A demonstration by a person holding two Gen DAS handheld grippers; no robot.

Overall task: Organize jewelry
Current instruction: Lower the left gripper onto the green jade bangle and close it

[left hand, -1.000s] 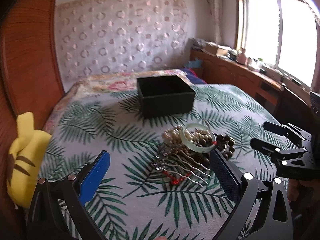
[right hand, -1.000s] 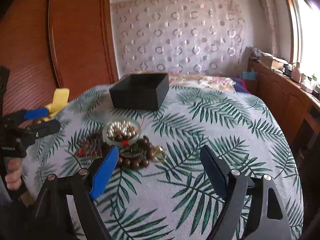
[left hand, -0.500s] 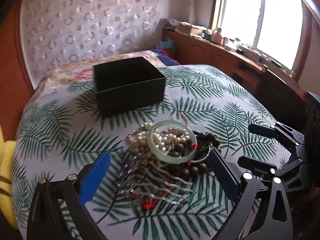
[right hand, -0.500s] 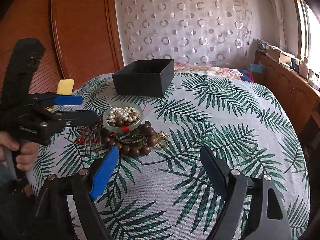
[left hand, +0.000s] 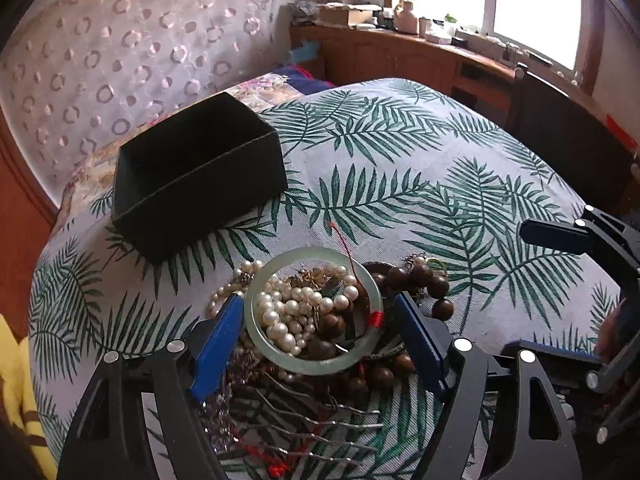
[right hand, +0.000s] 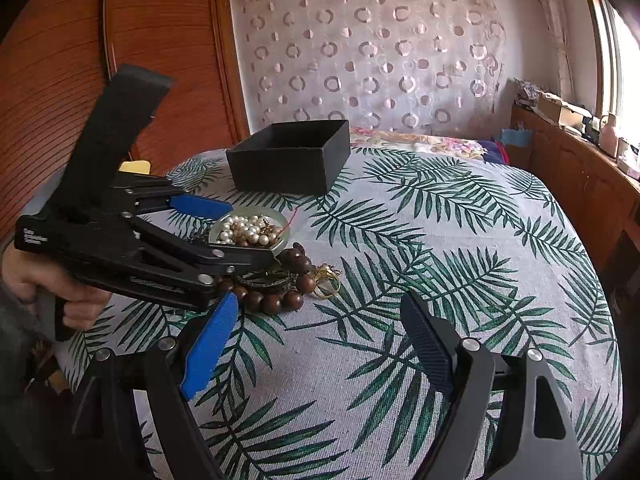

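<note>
A pile of jewelry lies on the leaf-print cloth (left hand: 400, 168). On top sits a pale green bangle (left hand: 316, 365), with a pearl strand (left hand: 296, 308) inside its ring. Brown wooden beads (left hand: 434, 284) and a silver hair comb (left hand: 316, 420) lie around it. My left gripper (left hand: 318, 300) straddles the bangle, one blue pad on each side, and its jaws are closing; no pad clearly presses on it. In the right wrist view the left gripper (right hand: 250, 232) reaches in from the left over the bangle (right hand: 280, 246). My right gripper (right hand: 318, 300) hangs open over bare cloth, near the beads (right hand: 276, 300).
An open black box (left hand: 192, 196) stands on the cloth behind the pile. A yellow plush toy (left hand: 18, 392) lies at the left edge. A wooden cupboard (right hand: 60, 60) stands left, a wooden counter (left hand: 400, 52) under the window right. A hand (right hand: 40, 280) holds the left gripper.
My left gripper has come forward and down over the pile, and its pads now flank the bangle with narrower jaws. The right gripper has stayed put.
</note>
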